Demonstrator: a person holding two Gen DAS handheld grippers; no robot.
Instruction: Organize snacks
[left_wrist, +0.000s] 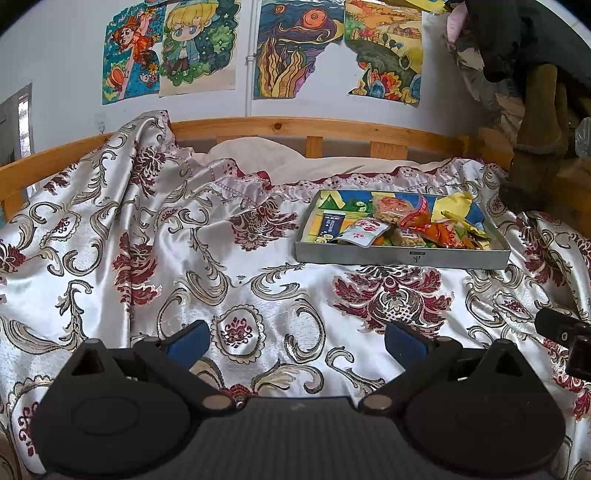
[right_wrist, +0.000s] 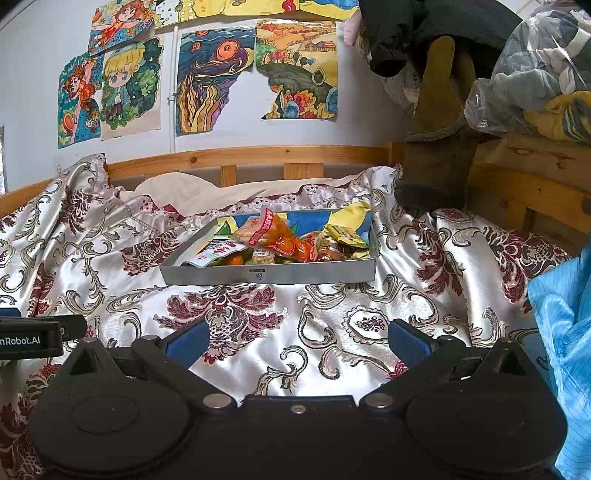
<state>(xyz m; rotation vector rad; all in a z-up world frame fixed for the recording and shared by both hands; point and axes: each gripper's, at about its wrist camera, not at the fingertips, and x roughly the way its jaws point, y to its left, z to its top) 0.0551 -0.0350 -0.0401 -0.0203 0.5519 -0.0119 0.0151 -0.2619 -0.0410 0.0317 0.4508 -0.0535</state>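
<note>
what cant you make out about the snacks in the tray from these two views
- Lower snack packets: in both views buried under the orange packet and the white pouch.
- Packet print: too small to read in either view.
- Tray floor: covered by snacks; the near wall blocks it in the right wrist view.
- Snack count: overlapping packets prevent counting.

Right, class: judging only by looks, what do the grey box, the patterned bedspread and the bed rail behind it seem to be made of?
Grey box: probably cardboard or thin metal; flat matte walls with crisp folded edges, so it stays open.
Patterned bedspread: satin-like woven fabric; glossy sheen, soft folds, woven scroll pattern.
Bed rail: light wood, likely pine with clear varnish; visible knots and grain.
</note>
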